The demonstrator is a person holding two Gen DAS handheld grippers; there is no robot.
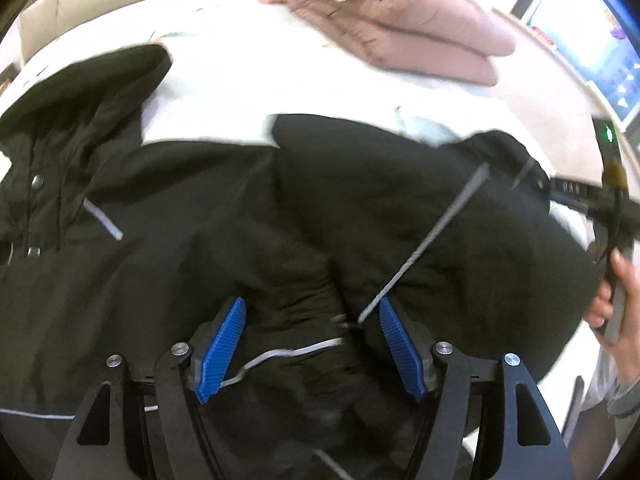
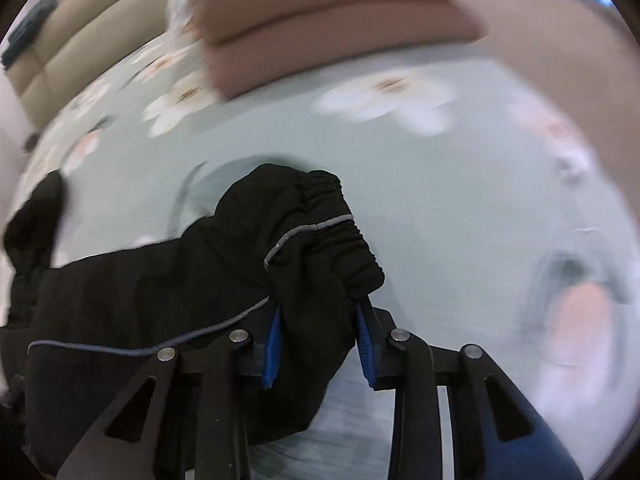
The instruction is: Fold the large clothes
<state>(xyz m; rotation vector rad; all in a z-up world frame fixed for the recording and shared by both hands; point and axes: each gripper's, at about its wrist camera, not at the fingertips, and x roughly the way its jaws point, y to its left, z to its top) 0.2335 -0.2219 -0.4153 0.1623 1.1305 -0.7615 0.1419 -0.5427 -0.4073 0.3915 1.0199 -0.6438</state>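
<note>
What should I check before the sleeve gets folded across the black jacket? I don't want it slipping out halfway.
1. Right gripper shut on the sleeve: ok, black cloth fills the space between both blue pads.
2. Elastic cuff past the pads: ok, it bunches beyond the fingertips.
3. Left gripper free: ok, open above the jacket, pads pressing nothing.
4. Jacket body flat on the bed: not ok, folds bunch up near the left gripper.
5. Pink folded bedding clear of the jacket: ok, it lies apart, further up the bed.
6. Grip firm enough: cannot tell; the picture is blurred.
</note>
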